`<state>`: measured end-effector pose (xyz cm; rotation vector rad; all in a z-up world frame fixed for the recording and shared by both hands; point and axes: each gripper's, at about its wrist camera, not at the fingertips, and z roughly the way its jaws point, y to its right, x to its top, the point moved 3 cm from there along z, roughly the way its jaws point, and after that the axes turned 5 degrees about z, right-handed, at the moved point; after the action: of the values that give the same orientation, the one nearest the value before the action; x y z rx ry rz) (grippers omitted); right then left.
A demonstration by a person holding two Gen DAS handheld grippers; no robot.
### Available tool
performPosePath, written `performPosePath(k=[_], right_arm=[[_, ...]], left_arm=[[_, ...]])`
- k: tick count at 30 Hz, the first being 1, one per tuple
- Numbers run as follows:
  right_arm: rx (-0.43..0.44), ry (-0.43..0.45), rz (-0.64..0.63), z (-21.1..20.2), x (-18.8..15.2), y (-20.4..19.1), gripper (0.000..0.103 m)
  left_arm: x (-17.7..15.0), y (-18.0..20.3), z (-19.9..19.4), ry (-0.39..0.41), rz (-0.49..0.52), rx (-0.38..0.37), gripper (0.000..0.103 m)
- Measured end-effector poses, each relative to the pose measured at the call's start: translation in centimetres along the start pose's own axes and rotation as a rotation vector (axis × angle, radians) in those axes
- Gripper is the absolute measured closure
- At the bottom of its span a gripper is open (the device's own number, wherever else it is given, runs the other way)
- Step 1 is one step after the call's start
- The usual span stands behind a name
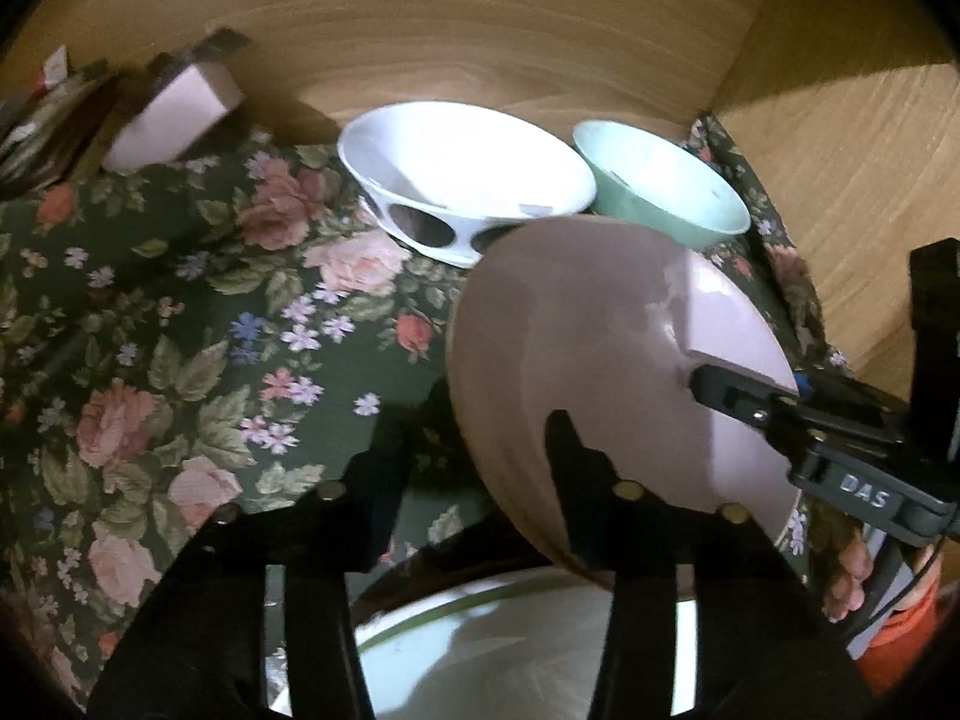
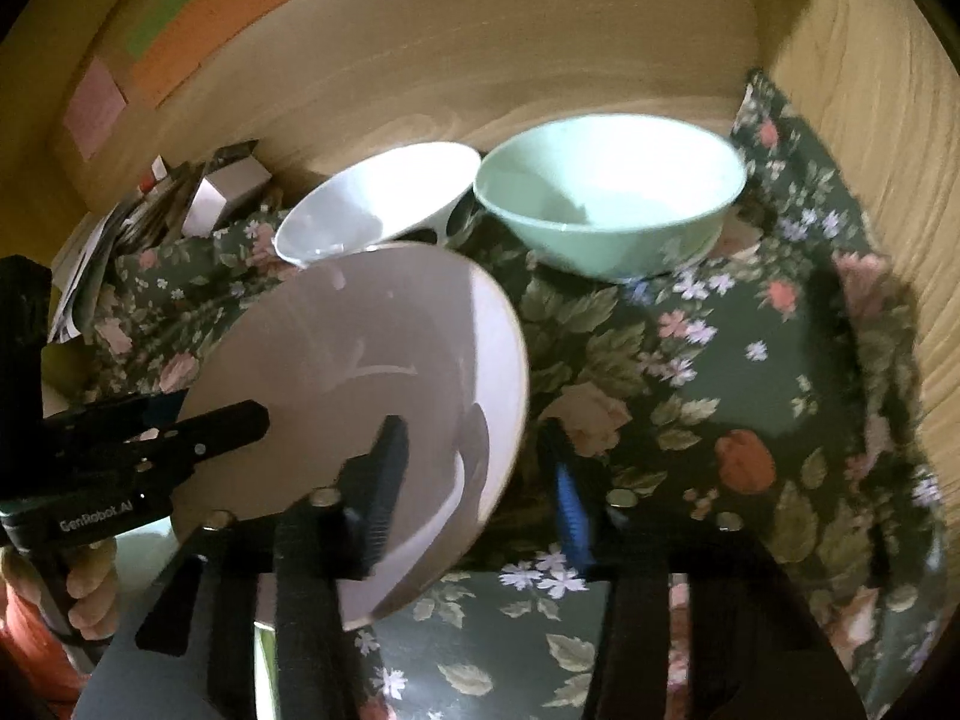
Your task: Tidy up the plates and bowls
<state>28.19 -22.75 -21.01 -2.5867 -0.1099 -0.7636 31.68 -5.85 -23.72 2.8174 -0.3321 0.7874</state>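
A pink bowl [image 1: 600, 360] is tilted on its edge above the floral cloth; it also shows in the right wrist view [image 2: 372, 360]. My left gripper [image 1: 474, 468] stands wide open, one finger [image 1: 567, 450] against the bowl's outer wall. My right gripper [image 2: 474, 456] is open around the bowl's rim, with one finger [image 2: 384, 468] inside the bowl. A white bowl with oval cut-outs [image 1: 462, 174] [image 2: 372, 198] and a mint green bowl [image 1: 660, 186] [image 2: 606, 198] stand side by side at the back.
A white plate with a green rim [image 1: 480, 654] lies under my left gripper. Wooden walls [image 1: 840, 180] close in the back and right. A pink box [image 1: 174, 114] and a stack of papers [image 2: 120, 228] sit at the back left.
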Motion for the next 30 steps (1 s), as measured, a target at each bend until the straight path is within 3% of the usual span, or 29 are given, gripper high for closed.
performPosePath(k=[7, 18, 30], right_arm=[[-0.017, -0.021, 0.007, 0.2, -0.3, -0.2, 0.082], [-0.031, 0.026, -0.007, -1.0, -0.4, -0.5, 0.083], [-0.01, 0.103, -0.022, -5.0, -0.5, -2.6, 0.083]], left_arm=[[0.0, 1.3, 0.7, -0.022, 0.037, -0.019, 0.077], [0.2, 2.2, 0.1, 0.0, 0.065, 0.016, 0.077], [0.0, 3.1, -4.8, 0.098, 0.078, 0.027, 0.077]])
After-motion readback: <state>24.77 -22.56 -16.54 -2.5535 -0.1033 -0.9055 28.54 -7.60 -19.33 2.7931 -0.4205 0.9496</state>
